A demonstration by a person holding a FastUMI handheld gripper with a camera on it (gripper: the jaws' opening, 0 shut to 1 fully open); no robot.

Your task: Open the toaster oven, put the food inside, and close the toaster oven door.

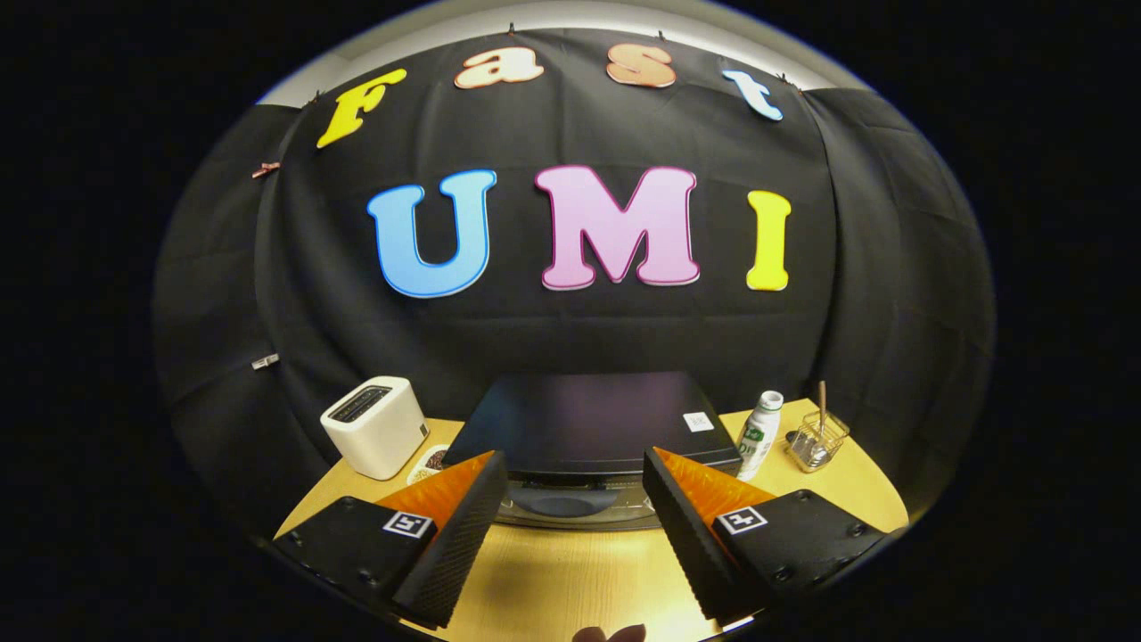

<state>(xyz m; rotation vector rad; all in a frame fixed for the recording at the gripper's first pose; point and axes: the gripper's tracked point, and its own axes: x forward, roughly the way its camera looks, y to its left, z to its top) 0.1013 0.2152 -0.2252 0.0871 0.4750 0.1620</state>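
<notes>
Tool point(575, 477) spread wide, holding nothing, above wooden table point(570, 580) | black toaster oven point(593, 423) just ahead between the fingers, door down | white toaster point(374, 426) left | bottle point(759, 434) and wire basket point(817, 441) right

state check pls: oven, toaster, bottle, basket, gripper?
Oven: door shut, just ahead of the fingers.
Toaster: upright, slot empty as far as visible.
Bottle: upright, capped.
Basket: upright, stick standing in it.
Gripper: open, holding nothing.
</notes>
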